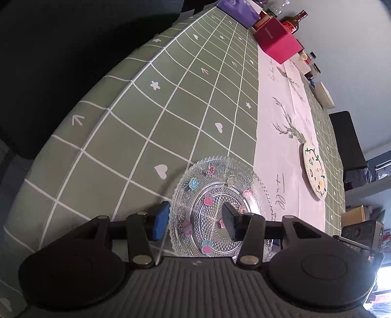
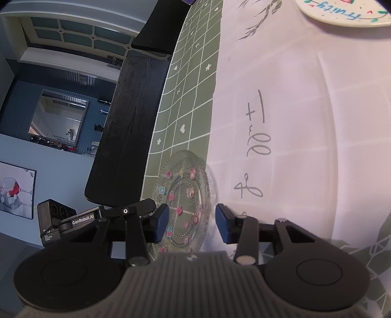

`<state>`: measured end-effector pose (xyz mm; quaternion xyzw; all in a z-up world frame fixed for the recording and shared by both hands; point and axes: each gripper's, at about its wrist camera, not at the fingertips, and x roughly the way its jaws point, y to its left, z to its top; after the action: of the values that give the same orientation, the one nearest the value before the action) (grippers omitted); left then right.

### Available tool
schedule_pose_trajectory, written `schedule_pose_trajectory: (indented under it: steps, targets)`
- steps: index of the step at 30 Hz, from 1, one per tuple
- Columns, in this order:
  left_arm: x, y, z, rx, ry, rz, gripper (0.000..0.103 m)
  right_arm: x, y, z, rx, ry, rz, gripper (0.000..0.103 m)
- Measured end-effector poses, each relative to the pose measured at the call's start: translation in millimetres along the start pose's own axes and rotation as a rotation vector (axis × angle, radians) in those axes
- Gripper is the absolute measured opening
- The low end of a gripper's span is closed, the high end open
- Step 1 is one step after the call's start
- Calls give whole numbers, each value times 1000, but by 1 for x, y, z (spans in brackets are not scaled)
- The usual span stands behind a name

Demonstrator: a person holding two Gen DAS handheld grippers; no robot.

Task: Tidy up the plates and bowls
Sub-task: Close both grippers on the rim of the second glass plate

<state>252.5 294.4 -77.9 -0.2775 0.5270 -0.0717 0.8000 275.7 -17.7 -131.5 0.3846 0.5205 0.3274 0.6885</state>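
A clear glass plate (image 1: 215,195) with coloured fruit stickers lies flat on the table, half on the green cloth and half on the white runner. My left gripper (image 1: 195,220) is open and straddles its near-left rim: the blue pad (image 1: 161,220) sits just outside the rim, the dark pad (image 1: 229,220) over the plate's middle. In the right wrist view the same glass plate (image 2: 183,195) shows between and beyond the fingers of my right gripper (image 2: 191,226), whose pads do not press on it. A white painted plate (image 1: 314,171) lies farther along the runner.
The round table has a green grid cloth (image 1: 146,122) and a white runner (image 1: 281,122) with a deer print. A white bowl (image 1: 323,95), a pink box (image 1: 276,41) and a bottle (image 1: 293,22) stand at the far end. A black chair (image 2: 127,122) stands by the table edge.
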Motion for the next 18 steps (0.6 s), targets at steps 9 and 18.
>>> schedule_pose_trajectory:
  steps: [9, 18]
  targets:
    - [2, -23, -20, 104, -37, 10, 51, 5, -6, -5, 36, -37, -11, 24]
    - [-1, -10, -24, 23, -61, 10, 17, -3, -21, -10, 47, -85, 30, 7]
